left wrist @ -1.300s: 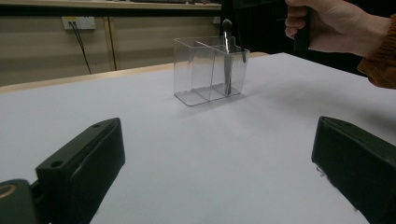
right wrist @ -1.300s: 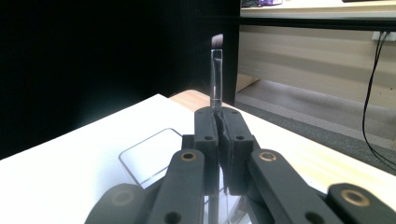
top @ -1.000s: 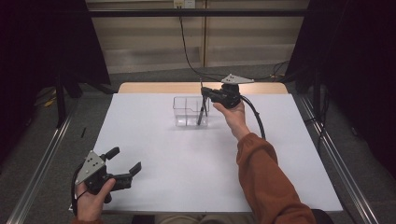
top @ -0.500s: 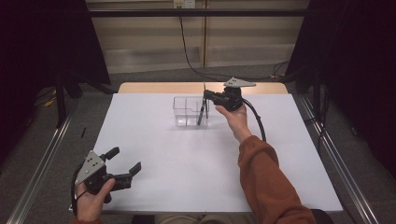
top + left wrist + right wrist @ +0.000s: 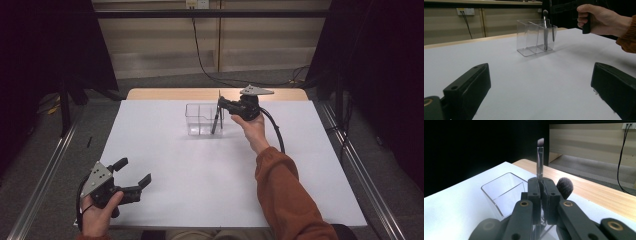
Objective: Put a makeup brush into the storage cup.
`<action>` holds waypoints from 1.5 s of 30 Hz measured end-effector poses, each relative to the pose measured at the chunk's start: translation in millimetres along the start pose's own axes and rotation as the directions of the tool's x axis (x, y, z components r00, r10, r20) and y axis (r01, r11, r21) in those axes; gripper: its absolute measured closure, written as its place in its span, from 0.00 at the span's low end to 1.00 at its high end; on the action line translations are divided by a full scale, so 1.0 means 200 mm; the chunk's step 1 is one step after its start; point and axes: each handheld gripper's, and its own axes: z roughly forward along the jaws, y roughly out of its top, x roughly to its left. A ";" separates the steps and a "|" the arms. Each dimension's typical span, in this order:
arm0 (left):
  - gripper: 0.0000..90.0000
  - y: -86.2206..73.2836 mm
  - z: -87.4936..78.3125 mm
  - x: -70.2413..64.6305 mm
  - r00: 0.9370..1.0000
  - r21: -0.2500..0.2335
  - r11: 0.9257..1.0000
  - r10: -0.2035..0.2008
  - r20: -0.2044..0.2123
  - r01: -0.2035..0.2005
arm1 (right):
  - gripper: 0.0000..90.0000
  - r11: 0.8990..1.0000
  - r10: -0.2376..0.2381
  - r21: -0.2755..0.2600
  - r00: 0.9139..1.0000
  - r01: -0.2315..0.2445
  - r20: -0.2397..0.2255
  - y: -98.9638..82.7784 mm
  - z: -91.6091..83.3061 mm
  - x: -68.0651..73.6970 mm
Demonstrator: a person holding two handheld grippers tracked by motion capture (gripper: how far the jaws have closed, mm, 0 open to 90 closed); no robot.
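A clear divided organizer (image 5: 199,120) (image 5: 530,37) (image 5: 501,191) stands at the table's far middle. My right gripper (image 5: 221,104) (image 5: 543,192) hovers at its right end, shut on a thin angled-tip makeup brush (image 5: 215,119) (image 5: 540,157). That brush's dark handle (image 5: 553,32) reaches down into the right compartment. A second brush with a round dark head (image 5: 565,187) (image 5: 545,30) stands in the same compartment. My left gripper (image 5: 134,171) (image 5: 540,85) rests open near the front left corner, with nothing between its jaws.
White sheet (image 5: 200,170) covers the table, with a bare wooden strip (image 5: 175,94) along the far edge. Metal rails (image 5: 360,165) run along both sides. A cable (image 5: 272,127) trails from the right gripper over the table.
The right gripper has sunk slightly with the brush, lowering its handle further into the organizer. The left gripper has stayed put.
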 end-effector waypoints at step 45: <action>0.03 0.01 0.05 0.01 1.000 0.005 1.000 -0.010 0.008 0.010 | 0.07 1.000 0.010 -0.016 1.000 -0.010 0.008 -0.04 -0.16 0.01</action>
